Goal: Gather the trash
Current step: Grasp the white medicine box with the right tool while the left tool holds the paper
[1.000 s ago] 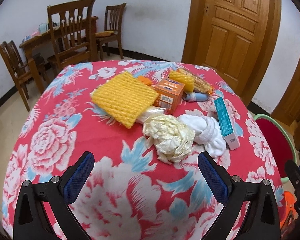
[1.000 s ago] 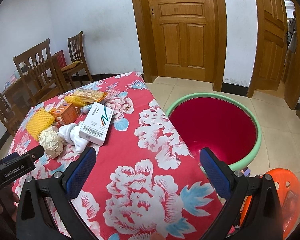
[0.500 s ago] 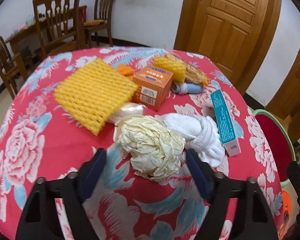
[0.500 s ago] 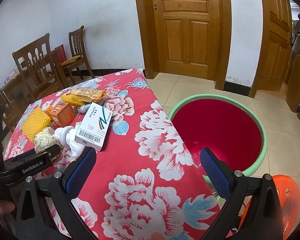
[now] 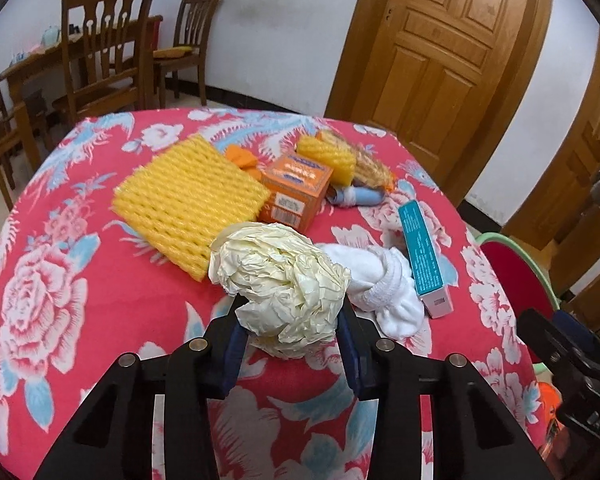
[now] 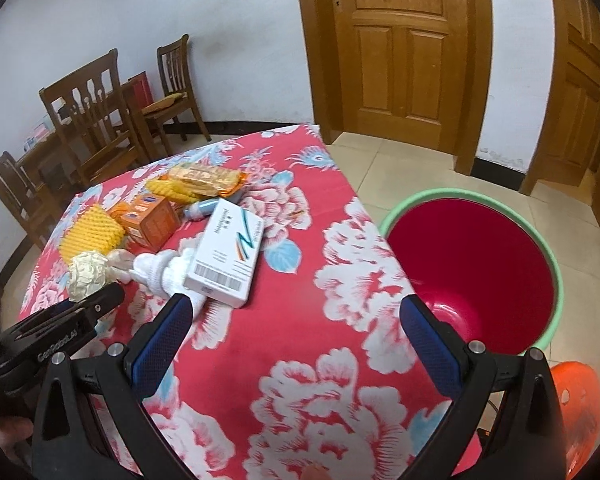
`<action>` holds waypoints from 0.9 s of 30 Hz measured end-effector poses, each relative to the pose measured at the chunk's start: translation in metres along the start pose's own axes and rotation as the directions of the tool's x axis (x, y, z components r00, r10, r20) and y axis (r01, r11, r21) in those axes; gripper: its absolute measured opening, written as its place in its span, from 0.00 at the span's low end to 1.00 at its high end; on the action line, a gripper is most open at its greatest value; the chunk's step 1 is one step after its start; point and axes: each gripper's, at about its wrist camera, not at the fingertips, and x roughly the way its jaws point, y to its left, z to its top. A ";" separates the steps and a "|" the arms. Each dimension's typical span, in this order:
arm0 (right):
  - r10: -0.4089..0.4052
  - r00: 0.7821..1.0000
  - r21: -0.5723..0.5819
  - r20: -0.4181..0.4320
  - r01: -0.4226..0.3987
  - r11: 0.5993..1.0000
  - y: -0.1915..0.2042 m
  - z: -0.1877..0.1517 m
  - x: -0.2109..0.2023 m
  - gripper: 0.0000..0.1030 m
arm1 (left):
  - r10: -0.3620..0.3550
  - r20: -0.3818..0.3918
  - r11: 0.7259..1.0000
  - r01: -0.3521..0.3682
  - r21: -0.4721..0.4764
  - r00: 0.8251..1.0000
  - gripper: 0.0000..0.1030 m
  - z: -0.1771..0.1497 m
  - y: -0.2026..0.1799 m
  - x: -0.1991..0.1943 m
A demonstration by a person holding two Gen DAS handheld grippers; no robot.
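Red floral cloth [image 5: 80, 280], cream wad [image 5: 284, 280], yellow foam net [image 5: 188, 204].

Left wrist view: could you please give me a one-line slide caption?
Left gripper shut on crumpled paper ball amid trash on the floral tablecloth.

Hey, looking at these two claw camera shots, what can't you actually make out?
- Left wrist view: the near underside of the crumpled cream paper ball, hidden between the left claw fingers.
- Left wrist view: most of the green-rimmed red bin, cut off by the table edge.
- Right wrist view: part of the white cloth bundle, under the white barcode box.
- Right wrist view: the print on the small orange carton, too small.
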 end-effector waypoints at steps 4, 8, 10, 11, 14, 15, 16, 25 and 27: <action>0.020 1.000 -0.009 -0.021 -0.020 1.000 0.011 0.008 0.009 0.99 | 0.013 0.024 1.000 -0.012 -0.010 1.000 0.41 0.005 0.009 -0.008; 0.029 0.998 -0.011 -0.052 -0.030 0.999 0.022 0.017 0.024 0.99 | 0.039 0.038 0.999 -0.038 -0.027 0.999 0.41 0.010 0.019 -0.012; 0.042 0.996 0.006 -0.079 -0.042 0.999 0.024 0.020 0.034 0.99 | 0.042 0.039 0.999 -0.040 -0.036 0.998 0.41 0.010 0.023 -0.012; 0.042 0.995 0.010 -0.088 -0.041 0.999 0.025 0.021 0.039 0.99 | 0.043 0.041 0.998 -0.042 -0.039 0.998 0.41 0.010 0.025 -0.012; 0.043 0.992 0.030 -0.122 -0.039 0.999 0.028 0.024 0.055 0.99 | 0.047 0.043 0.998 -0.045 -0.043 0.998 0.41 0.011 0.028 -0.012; 0.044 0.990 0.035 -0.133 -0.039 0.999 0.030 0.025 0.061 0.99 | 0.048 0.043 0.998 -0.047 -0.044 0.998 0.41 0.011 0.028 -0.012; 0.044 0.989 0.037 -0.140 -0.039 0.999 0.031 0.026 0.065 0.99 | 0.049 0.043 0.998 -0.047 -0.043 0.998 0.41 0.011 0.029 -0.012; 0.060 0.980 0.092 -0.190 -0.043 0.995 0.029 0.026 0.092 0.86 | 0.055 0.039 0.998 -0.053 -0.043 0.998 0.41 0.011 0.031 -0.007; 0.072 0.978 0.101 -0.195 -0.053 0.993 0.028 0.024 0.095 0.78 | 0.056 0.038 0.998 -0.054 -0.044 0.998 0.41 0.010 0.031 -0.007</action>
